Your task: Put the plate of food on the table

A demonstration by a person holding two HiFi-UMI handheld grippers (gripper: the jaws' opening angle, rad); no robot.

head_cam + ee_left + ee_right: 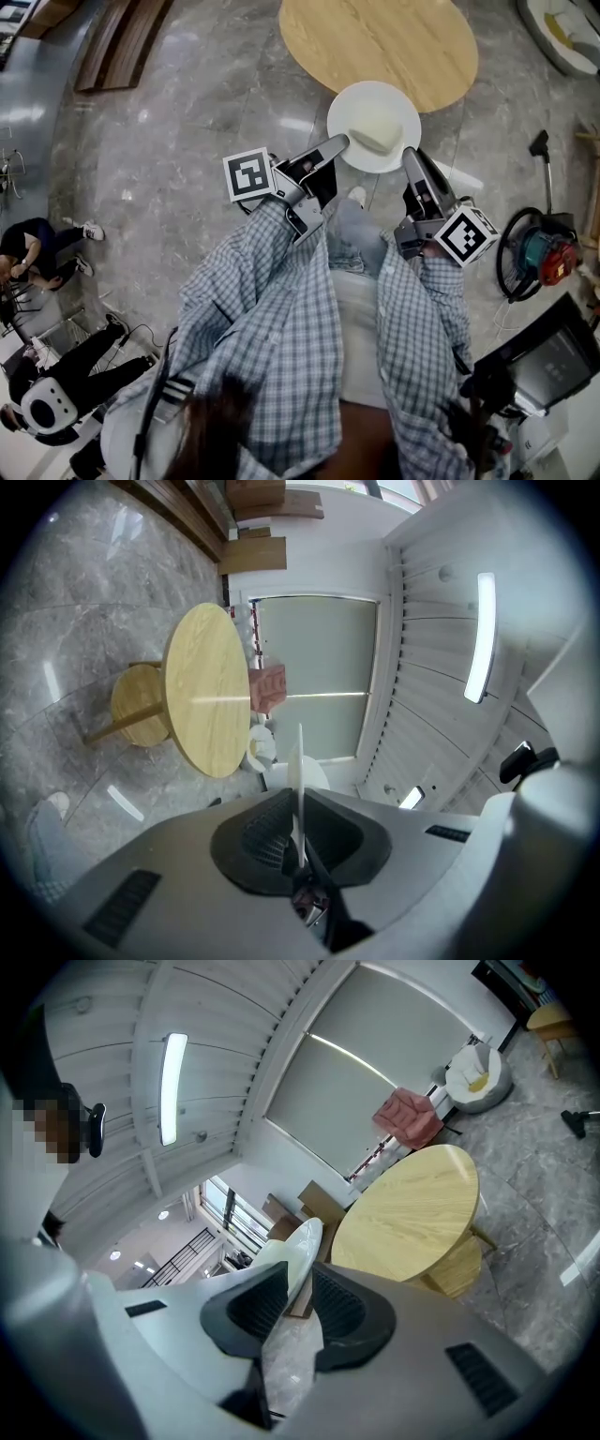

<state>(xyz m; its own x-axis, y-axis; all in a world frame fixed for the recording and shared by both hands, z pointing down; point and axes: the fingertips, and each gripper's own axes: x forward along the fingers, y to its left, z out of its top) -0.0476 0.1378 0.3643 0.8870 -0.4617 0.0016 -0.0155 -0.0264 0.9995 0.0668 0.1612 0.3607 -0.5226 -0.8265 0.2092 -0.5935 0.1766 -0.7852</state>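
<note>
Underfoot, floor [187, 103]: grey veined marble is spreading across the whole room and is catching soft reflections of the lights.
Table [384, 37]: a round, light wooden top is standing bare at the far side of the head view. Its wooden base is showing beneath it in the left gripper view [202, 700].
Plate [370, 108]: a white round plate is hanging in the air between the two grippers. Seen from above, its far rim is overlapping the table's near edge while the rest is lying over the floor.
Food [376, 139]: a pale block is sitting on the near half of the plate.
Left gripper [342, 142]: its jaws are clamping the plate's left rim. In its own view [298, 832] the plate [299, 771] is showing edge-on as a thin white line between the dark pads.
Right gripper [410, 155]: it is pinching the plate's right rim. In its own view [295, 1302] the white rim [298, 1251] is rising from between the ribbed pads.
Room, left: wooden planks [122, 42] are lying along the floor's far edge, and people [37, 248] are sitting low near the wall.
Room, right: a red and teal vacuum cleaner [539, 251] with a coiled hose is resting on the floor.
Room, beyond the table: a large pale blind [375, 1082] is covering the wall, a pink chair [410, 1115] is standing before it, and a long light [172, 1087] is glowing in the slatted ceiling.
</note>
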